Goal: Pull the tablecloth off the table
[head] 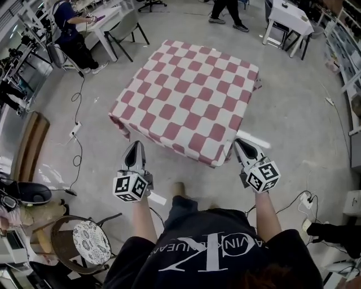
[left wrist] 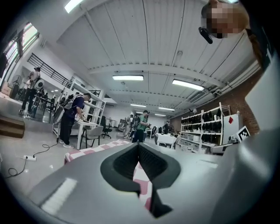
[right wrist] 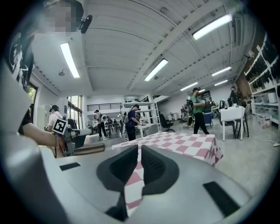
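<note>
A red-and-white checked tablecloth (head: 192,96) covers a square table in the middle of the floor and hangs over its edges. My left gripper (head: 135,145) is at the cloth's near left corner, shut on its hem. My right gripper (head: 238,143) is at the near right corner, likewise shut on the hem. In the left gripper view the left gripper (left wrist: 138,151) pinches a strip of the tablecloth (left wrist: 142,181) between its dark pads. In the right gripper view the right gripper (right wrist: 139,153) clamps the tablecloth (right wrist: 133,192), which stretches back over the table. Both grippers point roughly level.
A person (head: 73,28) sits at a white desk at the far left beside a grey chair (head: 127,28). A white table (head: 290,17) stands at the far right. Cables and a power strip (head: 75,131) lie on the floor at the left; a round stool (head: 90,241) stands near me.
</note>
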Available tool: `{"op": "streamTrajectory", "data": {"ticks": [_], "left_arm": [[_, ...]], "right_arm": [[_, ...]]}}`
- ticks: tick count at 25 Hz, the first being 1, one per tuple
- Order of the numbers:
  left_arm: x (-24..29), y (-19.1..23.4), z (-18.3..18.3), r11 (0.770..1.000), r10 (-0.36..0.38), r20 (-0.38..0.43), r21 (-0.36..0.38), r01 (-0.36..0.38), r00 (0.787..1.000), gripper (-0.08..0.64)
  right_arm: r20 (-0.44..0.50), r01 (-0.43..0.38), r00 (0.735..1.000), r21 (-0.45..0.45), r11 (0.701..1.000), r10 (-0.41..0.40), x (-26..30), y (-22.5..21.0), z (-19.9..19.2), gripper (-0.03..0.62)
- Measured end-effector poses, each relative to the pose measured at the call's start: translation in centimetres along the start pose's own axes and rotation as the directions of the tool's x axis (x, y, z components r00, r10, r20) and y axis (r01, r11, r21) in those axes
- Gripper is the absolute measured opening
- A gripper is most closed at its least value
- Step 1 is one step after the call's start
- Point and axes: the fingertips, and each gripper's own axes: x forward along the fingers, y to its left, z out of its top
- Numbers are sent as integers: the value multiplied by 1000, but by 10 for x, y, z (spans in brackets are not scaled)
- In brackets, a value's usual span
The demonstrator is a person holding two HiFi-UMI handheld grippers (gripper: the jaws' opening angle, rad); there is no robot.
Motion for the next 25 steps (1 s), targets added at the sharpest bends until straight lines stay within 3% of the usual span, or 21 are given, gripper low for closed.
{"op": "streamTrajectory", "data": {"ticks": [14,25], "left_arm": [[92,75,-14,989,-150,-79,-4,150,986,11],[138,114,-22,963,-266,-128,7,269,955,12]], "right_arm": [[-49,147,988,51,988,-145,77,2,-21,15],[-57,280,960,81,957,-276,110,11,-35,15]]}}
